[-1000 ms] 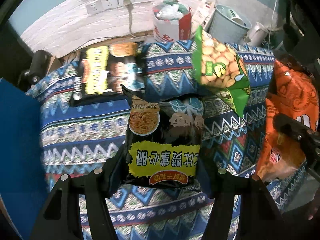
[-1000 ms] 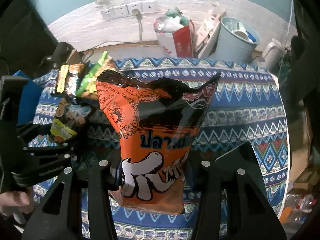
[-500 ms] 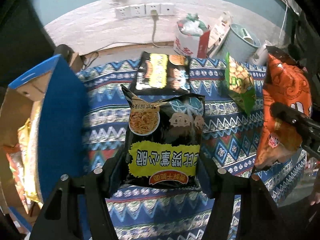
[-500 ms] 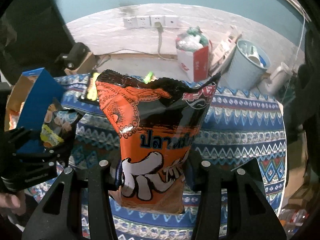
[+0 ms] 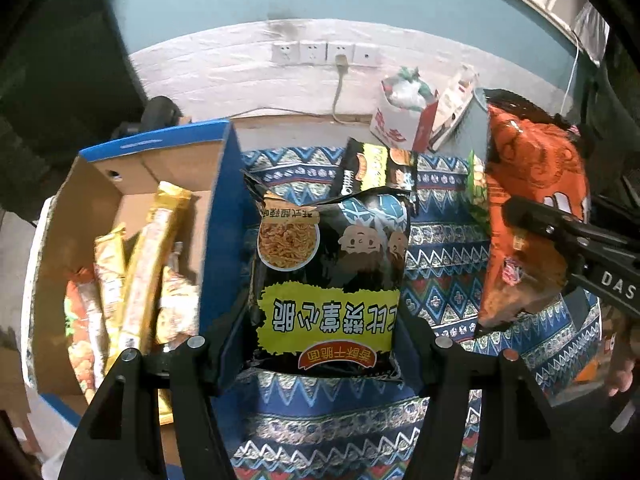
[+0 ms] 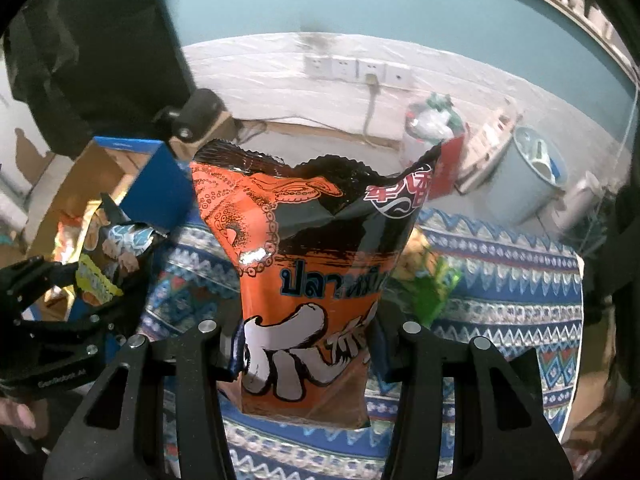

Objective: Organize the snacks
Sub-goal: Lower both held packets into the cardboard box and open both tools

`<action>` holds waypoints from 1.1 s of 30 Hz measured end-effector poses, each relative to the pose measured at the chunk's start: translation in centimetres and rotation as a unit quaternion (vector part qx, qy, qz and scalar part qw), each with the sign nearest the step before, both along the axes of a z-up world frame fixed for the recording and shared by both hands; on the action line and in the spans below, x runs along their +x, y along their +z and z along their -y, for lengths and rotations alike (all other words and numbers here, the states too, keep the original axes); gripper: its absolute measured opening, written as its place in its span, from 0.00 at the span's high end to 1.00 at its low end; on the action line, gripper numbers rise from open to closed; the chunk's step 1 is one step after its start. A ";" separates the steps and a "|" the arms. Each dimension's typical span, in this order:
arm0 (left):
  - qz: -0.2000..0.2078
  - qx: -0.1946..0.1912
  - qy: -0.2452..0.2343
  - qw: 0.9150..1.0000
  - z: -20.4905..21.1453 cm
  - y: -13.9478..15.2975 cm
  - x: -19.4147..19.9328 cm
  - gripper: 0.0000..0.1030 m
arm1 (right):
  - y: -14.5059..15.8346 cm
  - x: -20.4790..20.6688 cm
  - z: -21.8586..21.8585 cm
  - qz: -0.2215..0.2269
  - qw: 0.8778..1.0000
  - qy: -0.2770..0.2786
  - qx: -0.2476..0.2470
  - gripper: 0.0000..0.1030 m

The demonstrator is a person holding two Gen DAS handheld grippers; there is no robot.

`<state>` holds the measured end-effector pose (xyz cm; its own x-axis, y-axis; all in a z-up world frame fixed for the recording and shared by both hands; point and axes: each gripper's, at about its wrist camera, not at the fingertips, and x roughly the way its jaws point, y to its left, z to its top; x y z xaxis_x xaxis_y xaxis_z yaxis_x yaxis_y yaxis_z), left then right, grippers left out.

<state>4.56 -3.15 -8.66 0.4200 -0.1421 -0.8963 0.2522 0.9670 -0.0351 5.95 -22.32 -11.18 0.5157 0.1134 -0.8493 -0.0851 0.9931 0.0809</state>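
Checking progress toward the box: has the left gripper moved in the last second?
Yes. The left gripper, shut on the black bag, has swung left: the box, unseen a second ago, now sits beside it, and the sockets shifted right.

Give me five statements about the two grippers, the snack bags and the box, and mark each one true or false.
1. The left gripper is shut on the black noodle snack bag. True.
2. The right gripper is open. False: it is shut on the orange squid snack bag.
3. The cardboard box already holds snack packets. True.
4. The green snack bag is in the box. False: it lies on the patterned cloth.
5. A second black snack bag lies on the cloth. True.
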 end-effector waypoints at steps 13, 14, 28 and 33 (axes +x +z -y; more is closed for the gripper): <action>0.040 -0.004 0.018 0.999 -4.9 2.6 -1.2 0.37 | 2.4 1.5 -6.9 0.021 0.998 0.050 0.008 0.55; 0.040 -0.007 0.020 0.999 -5.3 2.8 -1.1 0.37 | 2.5 1.6 -7.4 0.022 0.998 0.054 0.008 0.55; 0.045 -0.012 0.098 0.994 -14.1 3.0 0.1 0.37 | 3.0 4.1 -14.9 0.018 0.994 0.106 0.023 0.55; 0.040 -0.012 0.126 0.991 -16.8 2.2 0.3 0.37 | 3.4 4.7 -18.1 0.020 0.991 0.130 0.029 0.55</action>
<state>4.91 13.66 -6.41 0.5141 -0.0436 -0.8566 0.0053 0.9989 -0.0476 10.68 -4.25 -7.76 0.4954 0.2950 -0.8171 -0.3409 0.9311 0.1295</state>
